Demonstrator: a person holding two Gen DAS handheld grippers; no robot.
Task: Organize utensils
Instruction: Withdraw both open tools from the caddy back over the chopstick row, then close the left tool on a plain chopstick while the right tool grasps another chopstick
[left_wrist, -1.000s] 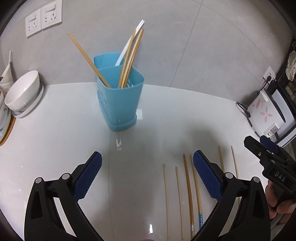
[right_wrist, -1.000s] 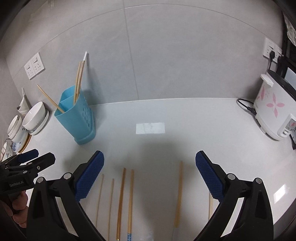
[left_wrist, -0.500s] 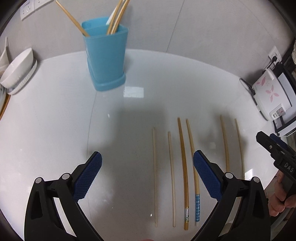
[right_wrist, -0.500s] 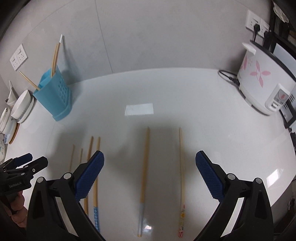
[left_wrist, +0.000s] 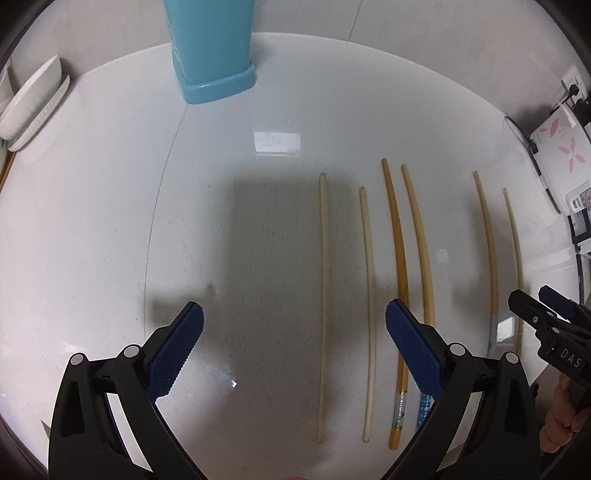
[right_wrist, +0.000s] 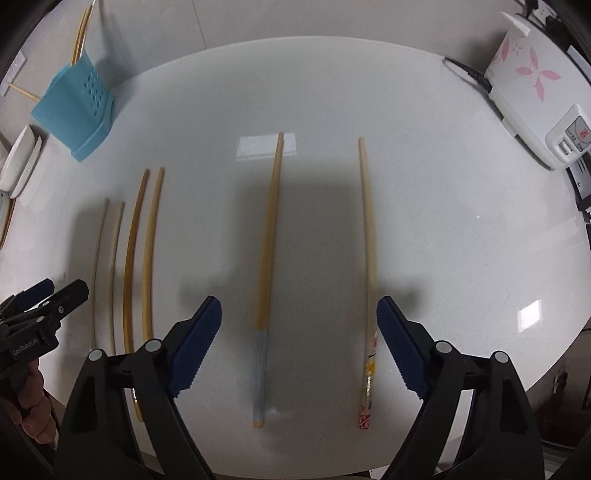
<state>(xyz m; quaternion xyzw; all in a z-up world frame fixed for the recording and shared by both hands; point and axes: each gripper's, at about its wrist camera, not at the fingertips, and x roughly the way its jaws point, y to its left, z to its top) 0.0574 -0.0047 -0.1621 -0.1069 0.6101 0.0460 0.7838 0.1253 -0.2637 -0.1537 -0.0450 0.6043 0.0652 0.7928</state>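
Note:
Several chopsticks lie side by side on the white table. My left gripper (left_wrist: 295, 325) points down, open, low over two pale chopsticks (left_wrist: 323, 295) that lie between its fingers untouched. Two amber ones (left_wrist: 400, 258) lie just beyond its right finger. My right gripper (right_wrist: 299, 314) is closing its jaws, with a chopstick with a grey-blue end (right_wrist: 266, 277) between them, clear of both pads. A flower-patterned chopstick (right_wrist: 369, 258) lies by its right finger. The blue holder (left_wrist: 210, 48) stands at the back left and holds more chopsticks (right_wrist: 79, 37).
A white rice cooker with pink flowers (right_wrist: 535, 92) and its cord sit at the back right. Stacked white bowls (left_wrist: 33, 99) stand at the left edge. The table's front edge runs just below the chopstick ends. A hand holds each gripper's handle.
Both grippers have sunk toward the table and tipped further down. The chopsticks now fill the views and the holder has slid to the top. The right jaws have narrowed slightly.

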